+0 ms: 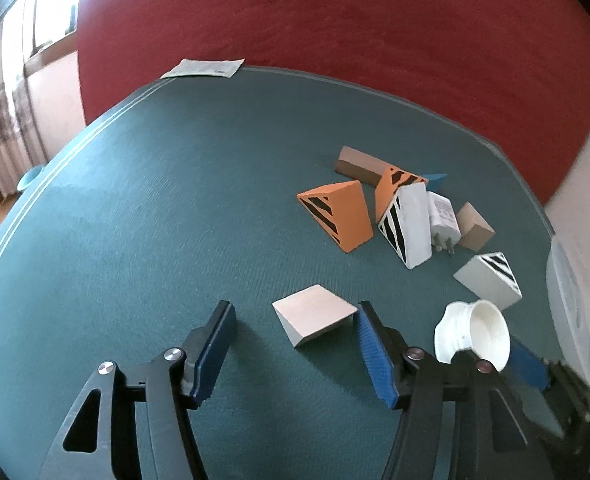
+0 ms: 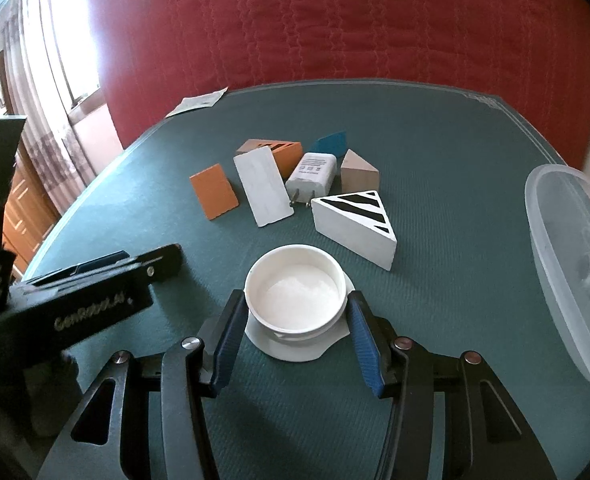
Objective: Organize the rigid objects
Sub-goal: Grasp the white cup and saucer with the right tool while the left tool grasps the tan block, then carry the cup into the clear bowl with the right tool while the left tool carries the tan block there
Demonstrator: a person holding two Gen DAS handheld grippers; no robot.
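Observation:
My left gripper [image 1: 293, 316] is open and low over the green table [image 1: 155, 208]; a pale wooden wedge [image 1: 313, 314] lies between its fingertips, nearer the right finger. My right gripper [image 2: 295, 304] is shut on a white round holder [image 2: 295, 300], its pads against both sides; the holder also shows in the left wrist view [image 1: 473, 336]. Ahead lie two orange striped wedges [image 1: 337, 212], white striped wedges [image 2: 353, 224] [image 1: 405, 224], a white charger [image 2: 311, 176], brown blocks [image 2: 359, 170] and a blue piece [image 2: 329, 142].
A clear plastic container [image 2: 571, 248] stands at the table's right edge. A paper slip [image 1: 203, 68] lies at the far left edge. A red bed cover [image 2: 335, 20] rises behind the table. The left gripper's body [image 2: 79, 300] is close on the right gripper's left.

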